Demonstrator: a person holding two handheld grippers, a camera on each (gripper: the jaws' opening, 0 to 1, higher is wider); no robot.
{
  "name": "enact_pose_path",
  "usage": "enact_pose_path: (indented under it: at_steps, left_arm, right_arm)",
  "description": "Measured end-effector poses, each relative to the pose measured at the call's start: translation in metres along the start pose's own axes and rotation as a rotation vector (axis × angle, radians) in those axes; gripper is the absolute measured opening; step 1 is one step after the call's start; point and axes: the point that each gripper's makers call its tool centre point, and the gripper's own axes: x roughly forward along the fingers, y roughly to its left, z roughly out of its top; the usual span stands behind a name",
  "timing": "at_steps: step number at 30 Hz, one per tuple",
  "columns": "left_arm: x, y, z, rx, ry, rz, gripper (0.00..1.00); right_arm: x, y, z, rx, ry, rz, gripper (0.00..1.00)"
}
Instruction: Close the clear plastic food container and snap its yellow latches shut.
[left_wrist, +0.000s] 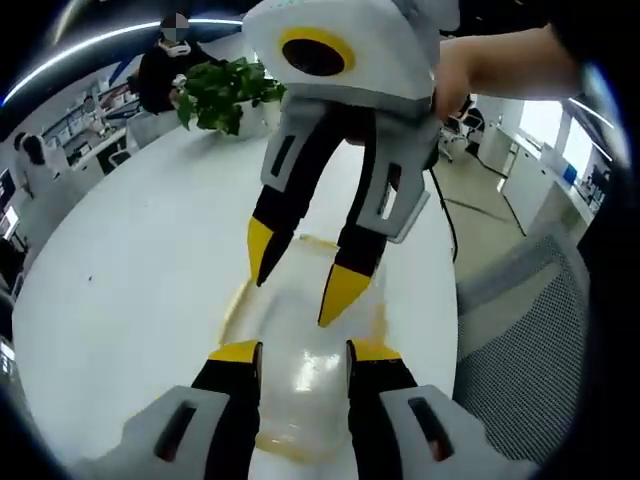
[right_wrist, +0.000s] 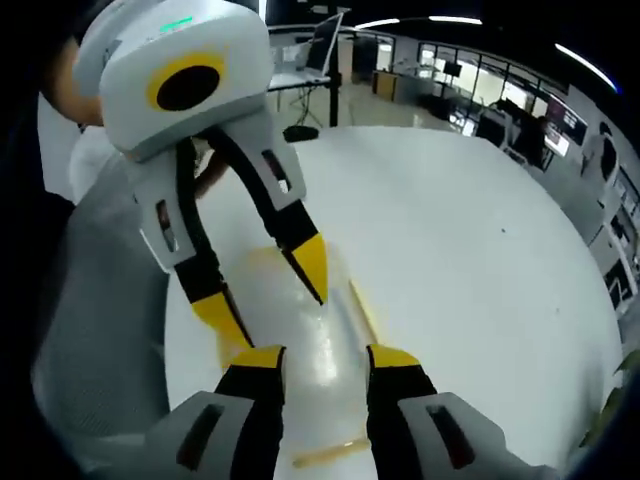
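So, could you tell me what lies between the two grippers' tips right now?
In both views, the clear container with yellow latches lies on the white table between the left gripper and the right gripper, whose open jaws face each other over it.

Container (left_wrist: 300, 370) between the tongs was clear with yellow latches (left_wrist: 238, 300); tongs were black, yellow-tipped; tabletop (left_wrist: 130, 260) white.

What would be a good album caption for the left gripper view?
Two open yellow-tipped grippers, left and right, meet over a clear food container on a white table.
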Motion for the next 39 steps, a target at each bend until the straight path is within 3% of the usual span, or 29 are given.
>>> enact_pose_path:
  at_steps: [8, 9, 20, 23, 32, 39]
  left_arm:
    - [0.0, -0.013, -0.008, 0.026, 0.018, 0.013, 0.38]
    - [-0.001, -0.014, -0.005, 0.021, -0.001, 0.016, 0.39]
    - [-0.001, -0.013, -0.004, 0.059, 0.007, 0.051, 0.47]
    - [0.001, -0.016, -0.014, 0.092, 0.057, 0.054, 0.5]
    - [0.004, -0.022, -0.01, 0.11, 0.043, 0.049, 0.53]
    - [0.007, -0.02, -0.01, 0.147, 0.049, 0.053, 0.53]
  right_arm:
    - [0.007, -0.011, 0.002, 0.016, 0.0, -0.013, 0.31]
    - [0.008, -0.013, 0.002, 0.018, 0.002, -0.015, 0.31]
    - [0.015, -0.021, 0.003, 0.041, 0.006, 0.016, 0.35]
    - [0.017, -0.02, 0.003, 0.059, 0.001, 0.039, 0.36]
    - [0.021, -0.021, 0.003, 0.105, -0.001, 0.117, 0.39]
    - [0.029, -0.012, 0.005, 0.149, 0.007, 0.218, 0.38]
